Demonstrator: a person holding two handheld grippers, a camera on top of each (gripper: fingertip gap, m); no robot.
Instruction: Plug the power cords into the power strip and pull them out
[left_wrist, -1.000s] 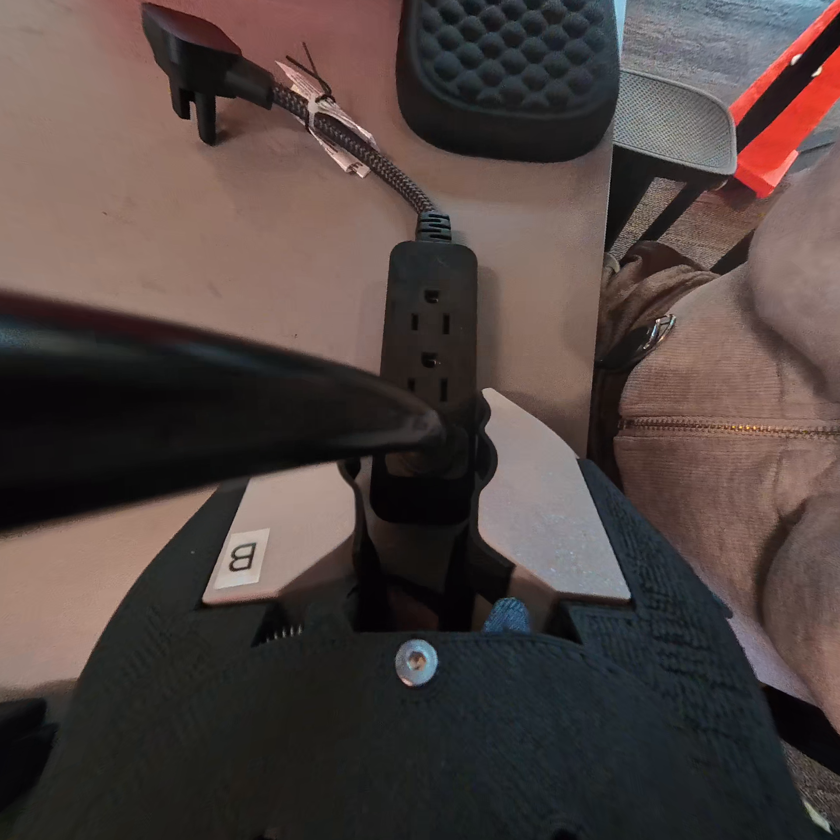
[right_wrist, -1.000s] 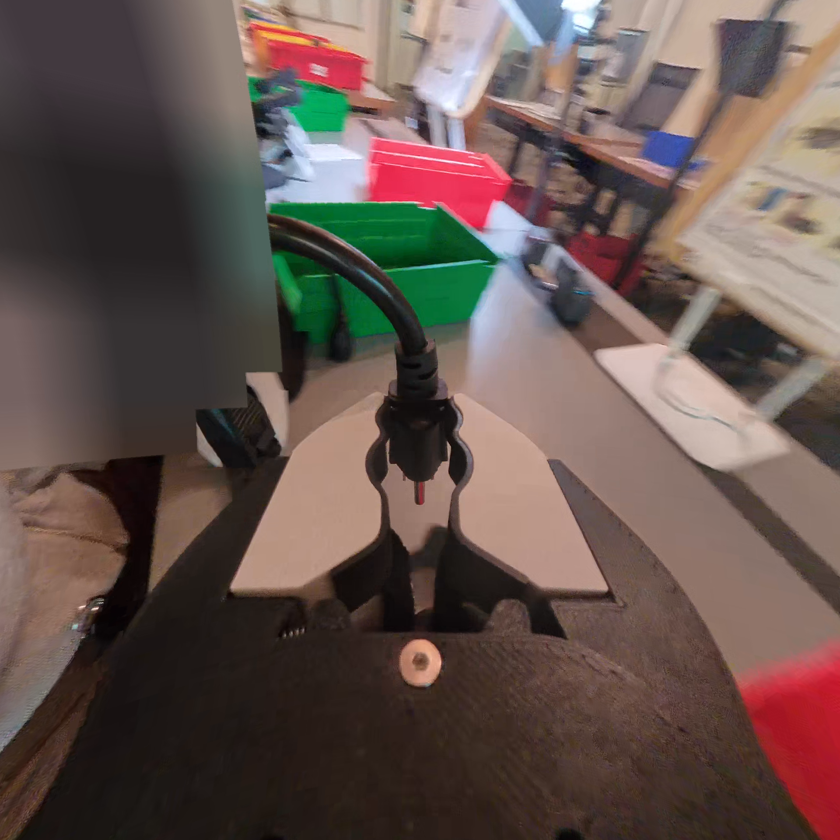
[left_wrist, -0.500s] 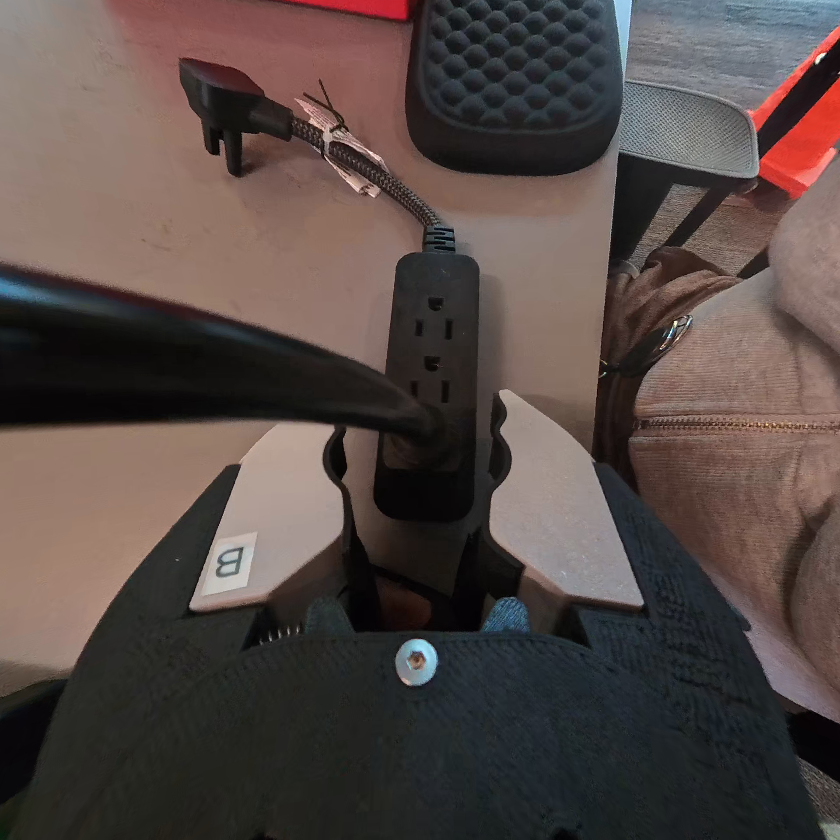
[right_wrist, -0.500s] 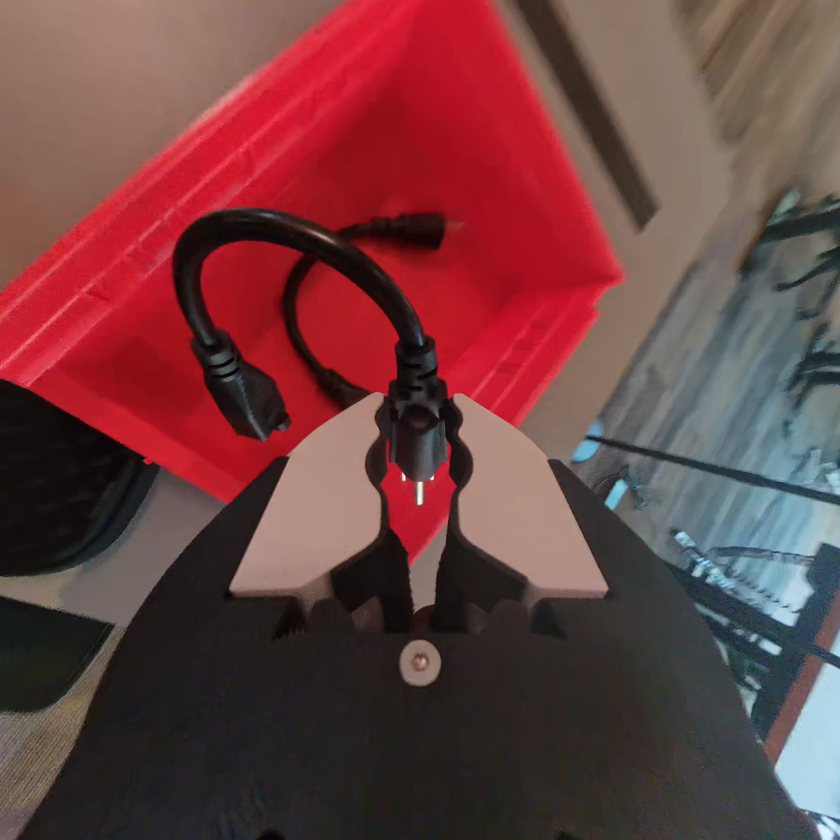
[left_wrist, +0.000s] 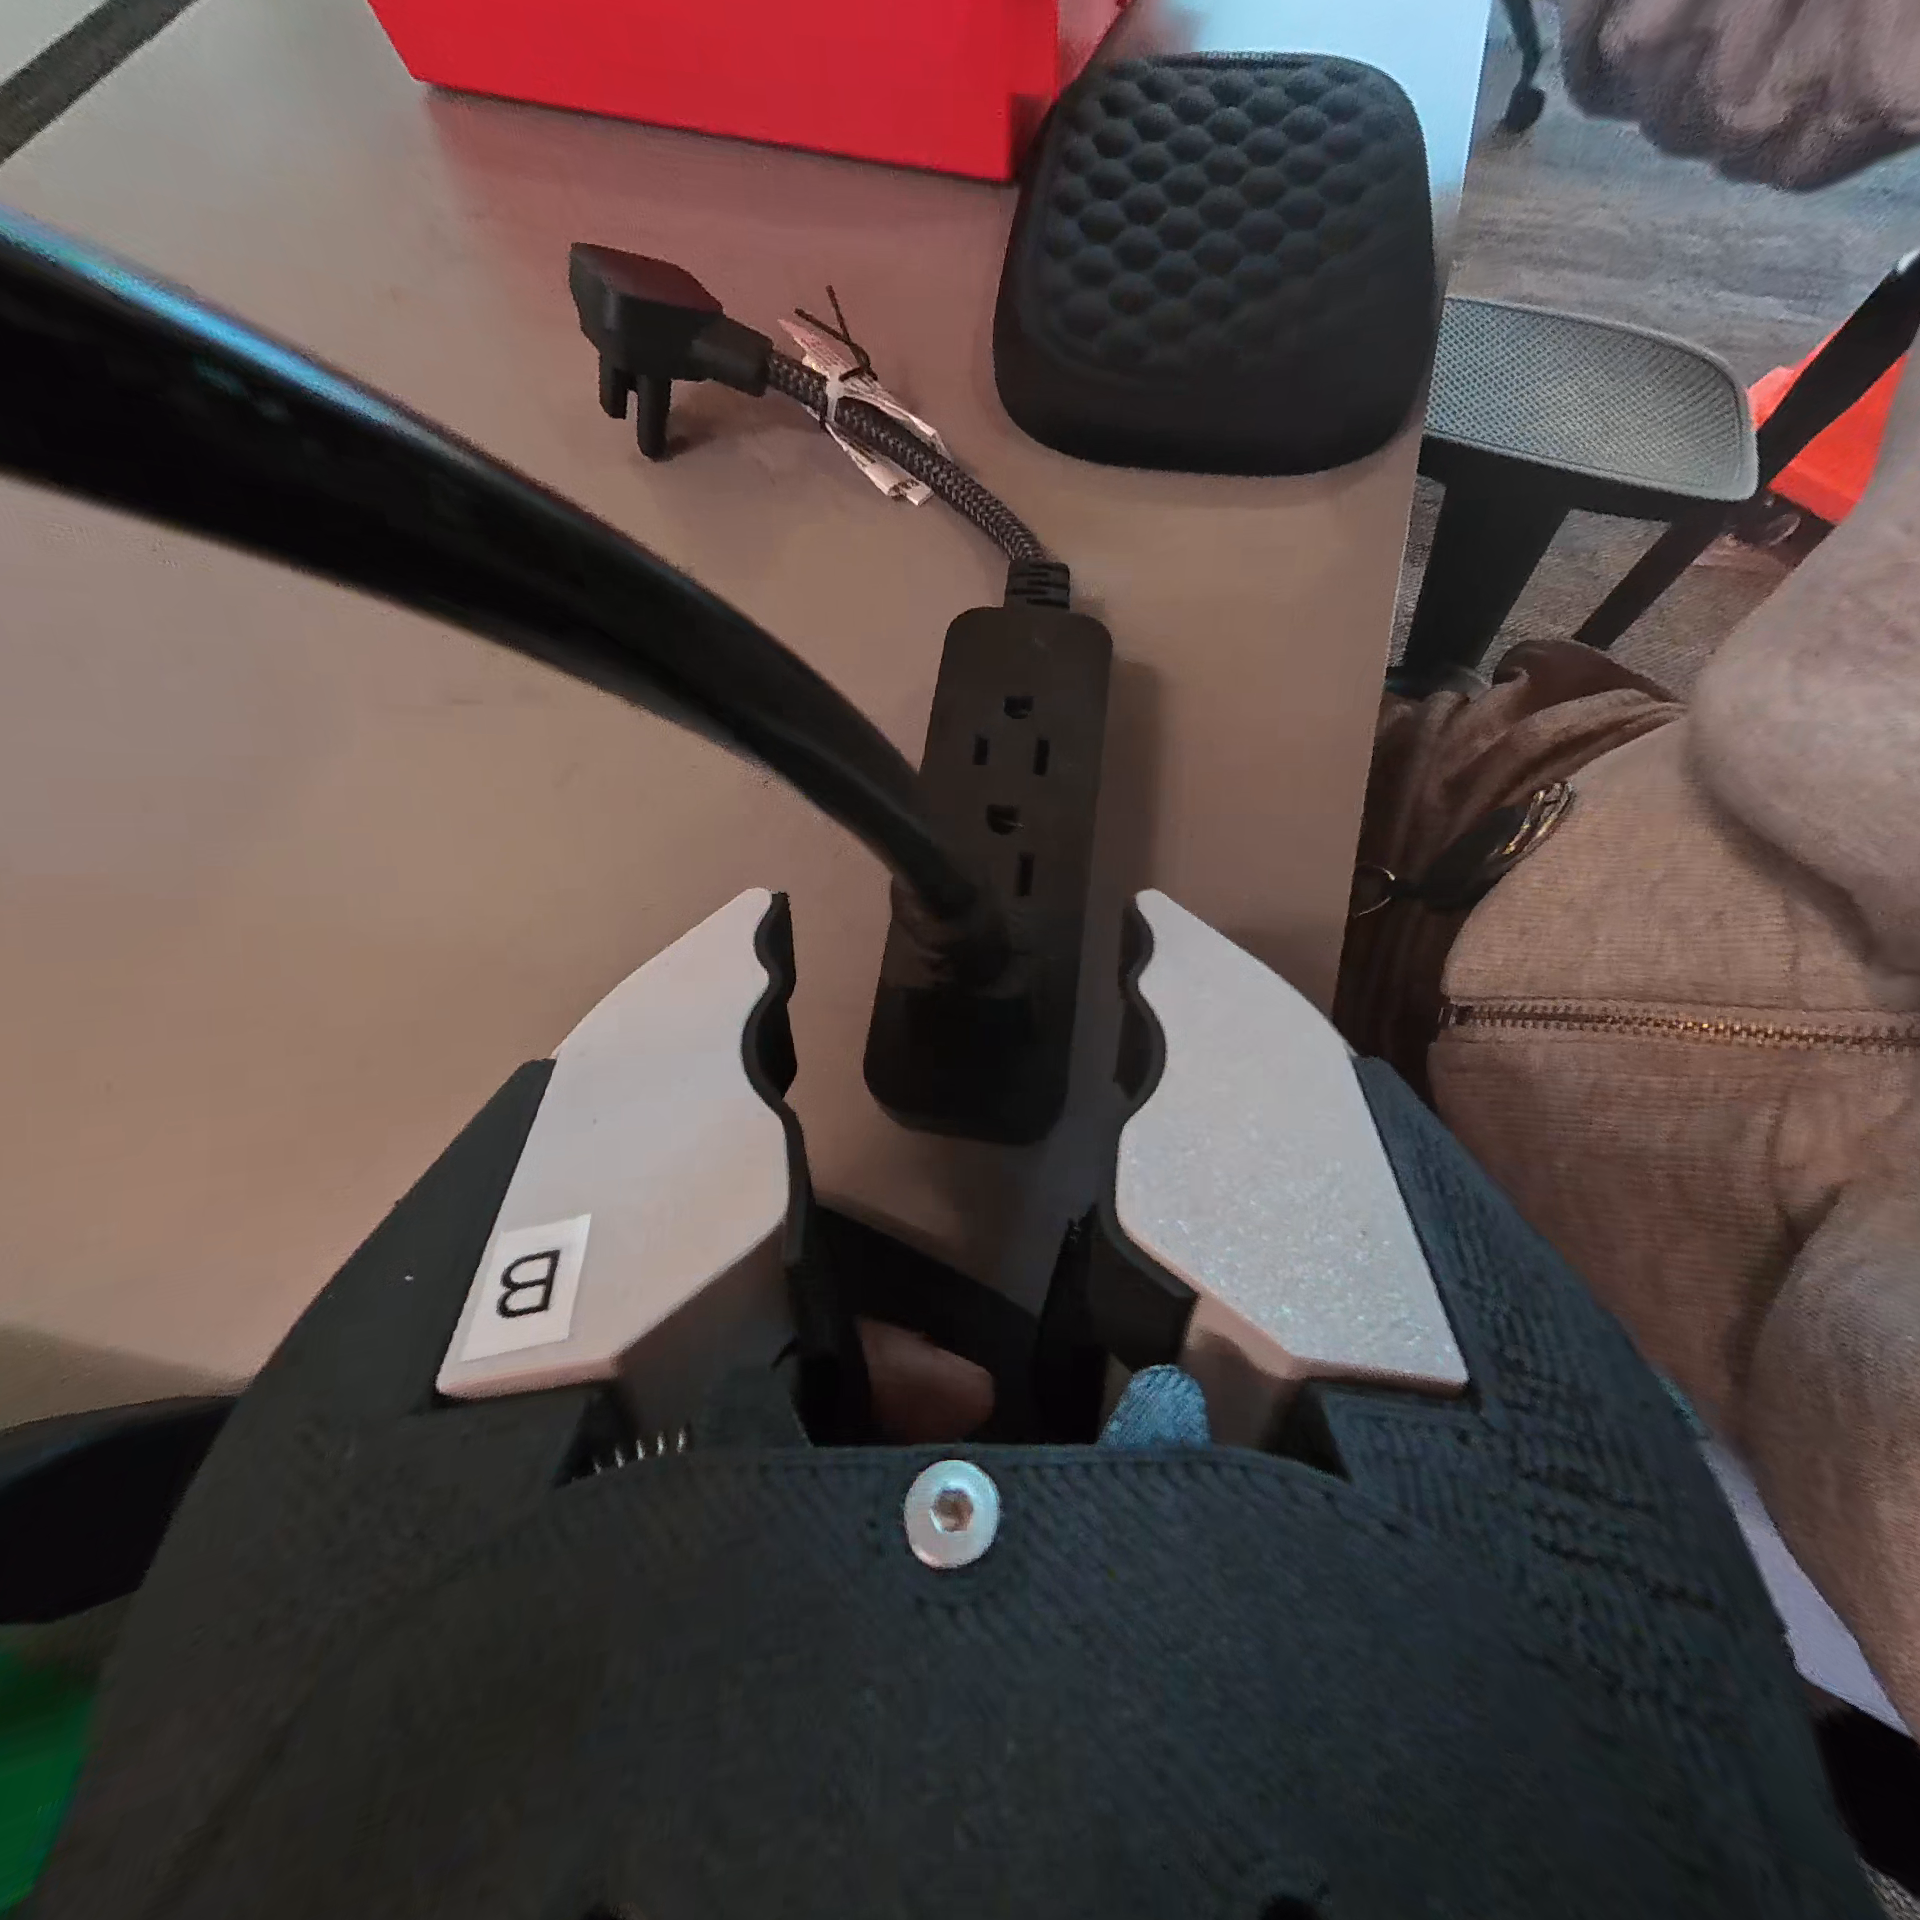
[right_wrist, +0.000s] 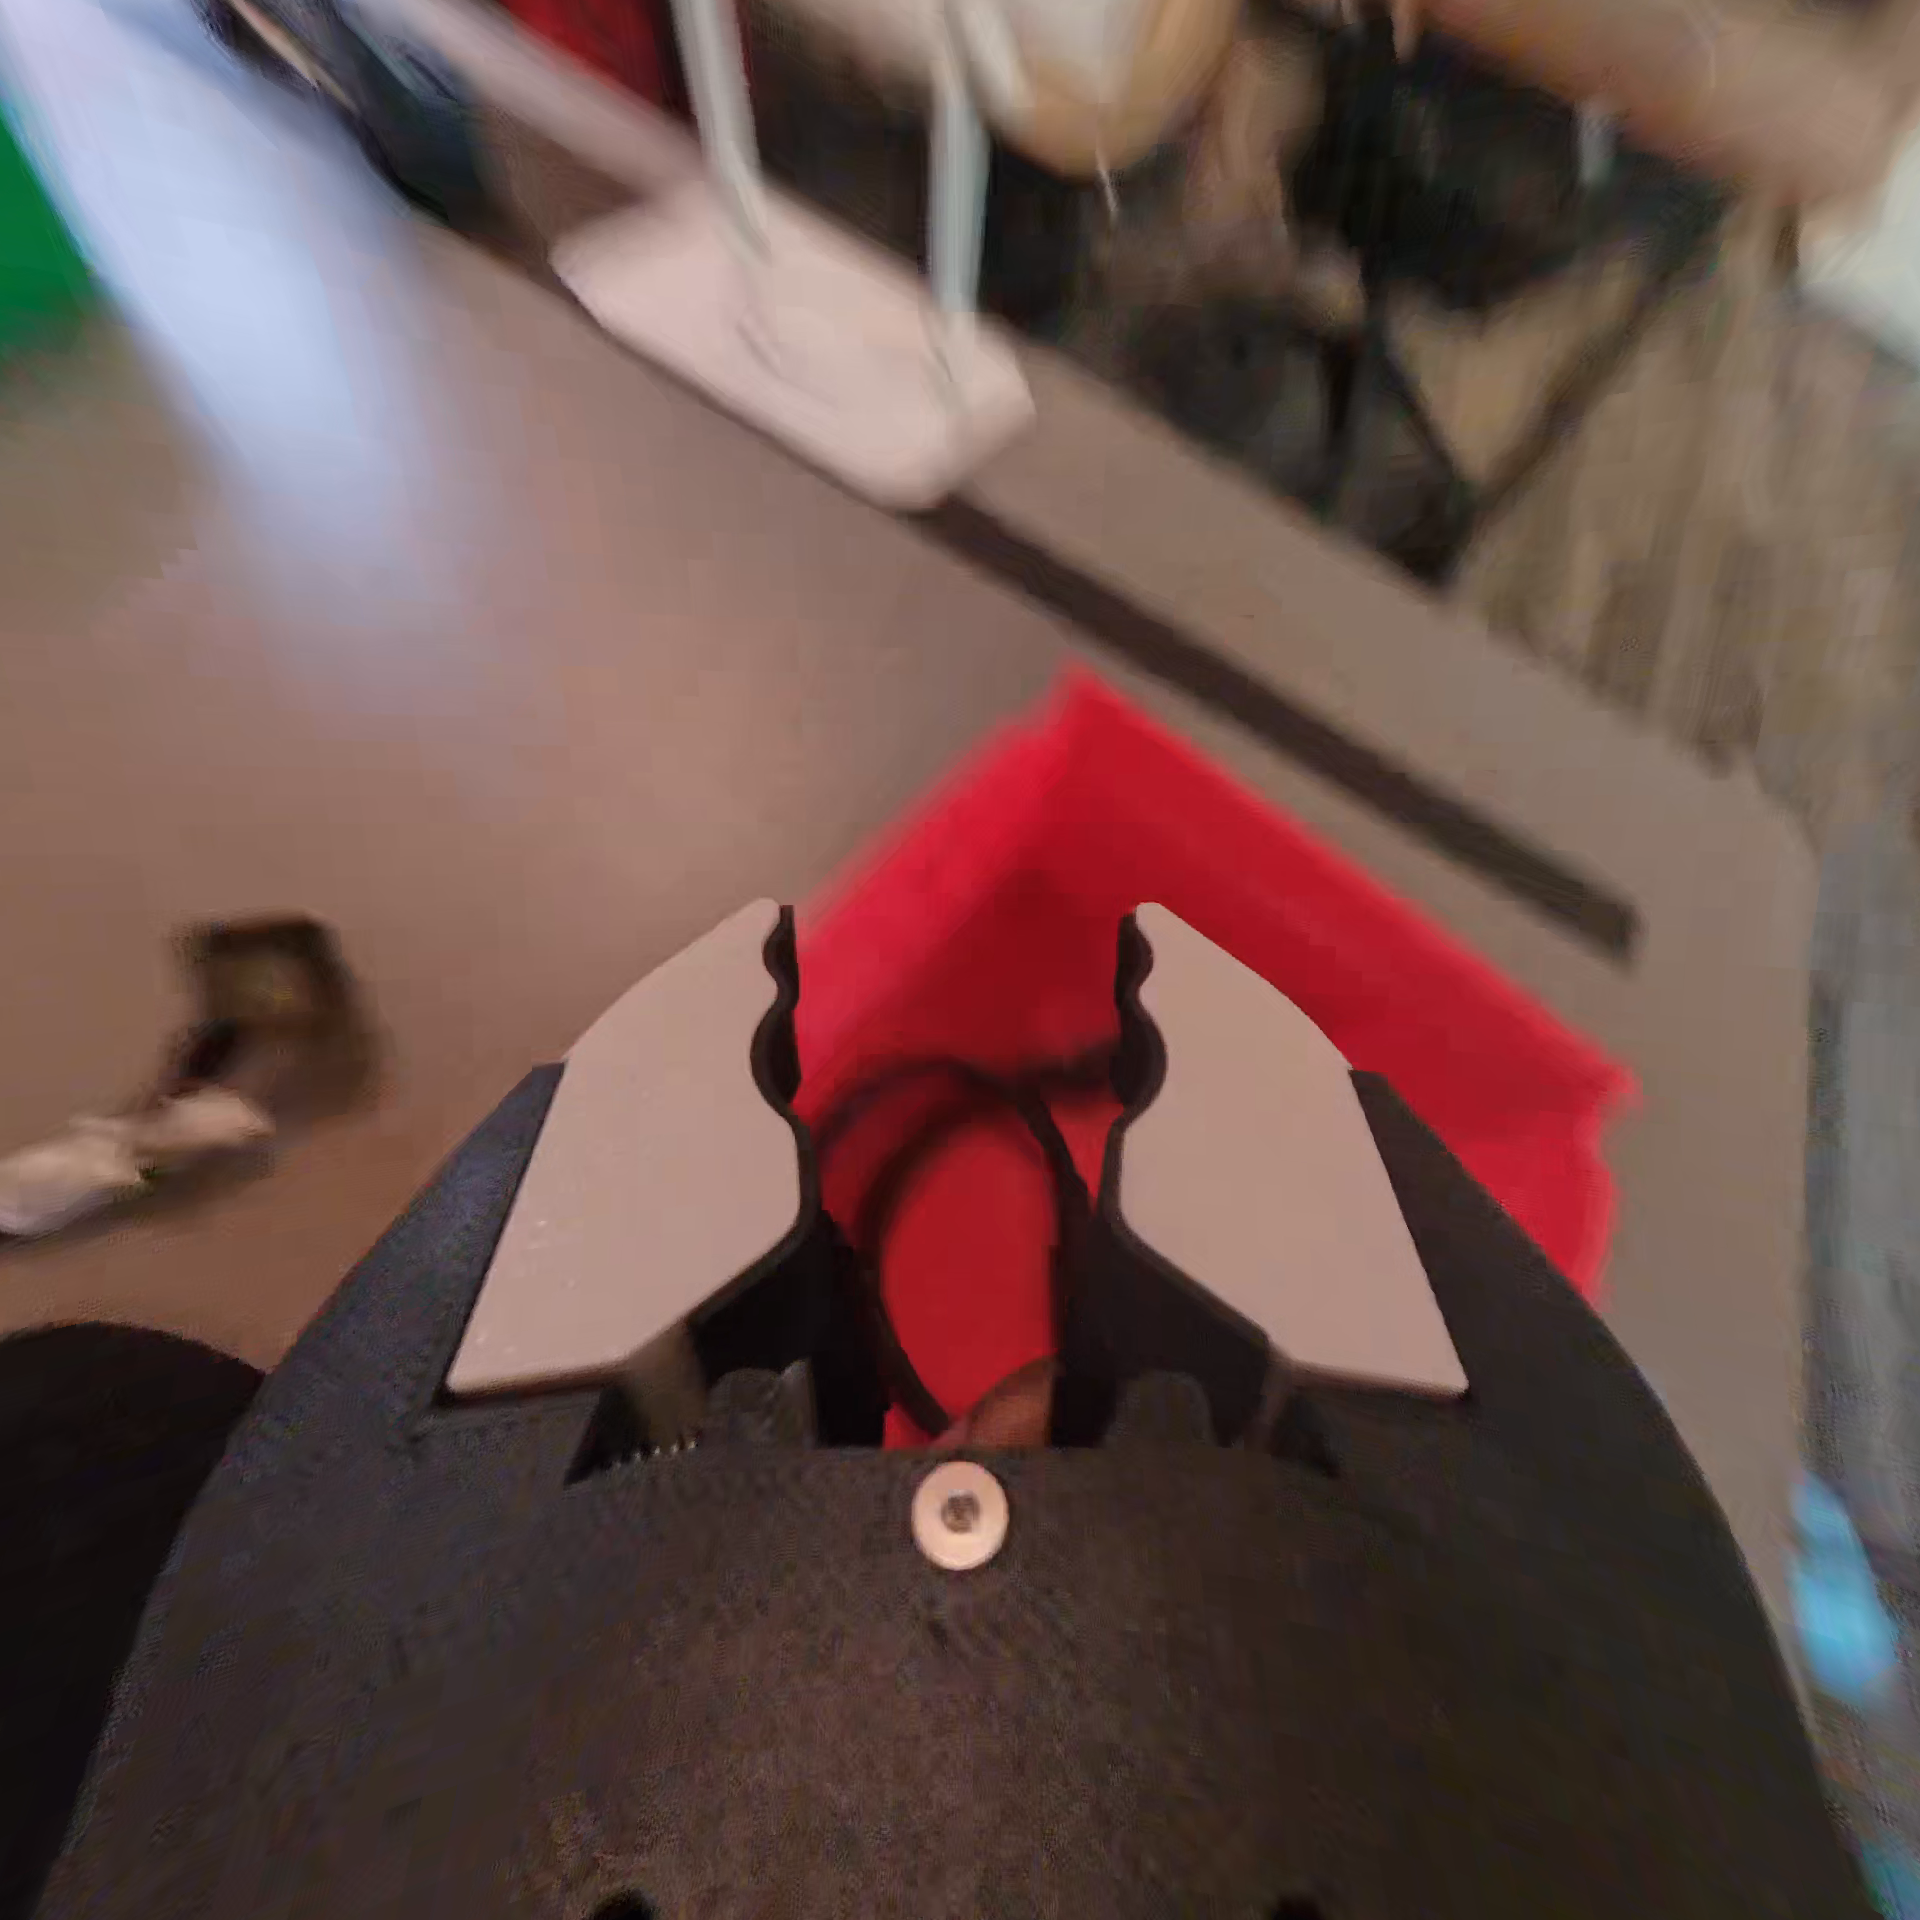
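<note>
Left claw (left_wrist: 956, 914) had spread wide since a moment before, power strip (left_wrist: 997, 883) near the surface's right edge, one cord (left_wrist: 520, 561) plugged in, right claw (right_wrist: 956, 920) now empty, apart over the red bin (right_wrist: 1247, 935)

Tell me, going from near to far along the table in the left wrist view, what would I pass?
Left gripper, open → power strip with a thick black cord plugged into its nearest socket → the strip's braided cable → its own loose plug → red bin.
</note>
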